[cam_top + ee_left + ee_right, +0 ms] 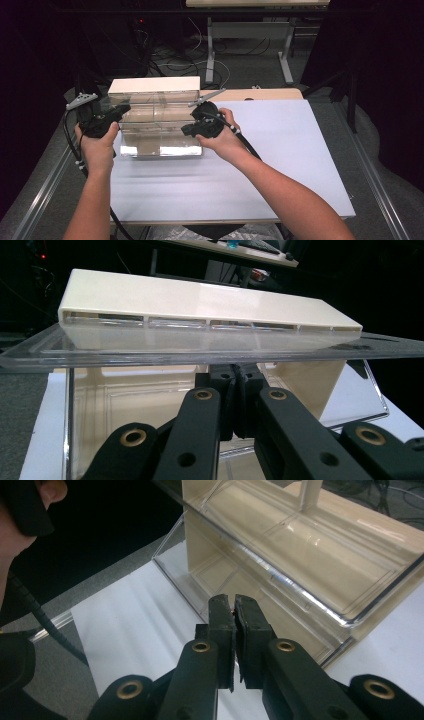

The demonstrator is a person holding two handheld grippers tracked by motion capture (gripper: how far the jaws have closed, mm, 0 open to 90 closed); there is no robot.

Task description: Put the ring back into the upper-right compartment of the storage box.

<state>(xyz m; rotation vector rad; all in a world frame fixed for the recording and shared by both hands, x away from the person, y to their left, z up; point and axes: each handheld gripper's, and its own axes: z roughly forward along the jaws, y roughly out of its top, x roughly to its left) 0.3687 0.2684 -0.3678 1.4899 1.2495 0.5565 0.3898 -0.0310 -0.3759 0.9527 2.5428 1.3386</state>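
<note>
A cabinet with a cream top (pixel 154 84) and clear plastic walls (pixel 160 135) stands at the back left of the white board (pixel 280 165). Its clear front flap (pixel 150 347) is raised to about level under the cream top (pixel 200 300). My left gripper (pixel 122 110) is at the cabinet's left side. Its jaws are shut, and the tips (pixel 235 372) sit just beneath the flap's edge; I cannot tell whether they touch it. My right gripper (pixel 186 131) is at the cabinet's right front corner. It (pixel 234 602) is shut with nothing in it, pointing at the flap (pixel 280 575) and the clear lower wall.
The white board reaches the table's right and near edges. Behind the table are desk legs (pixel 210 50) and loose cables on the floor, with dark curtains on both sides. The person's left hand (pixel 20 525) and its cable appear in the right gripper view.
</note>
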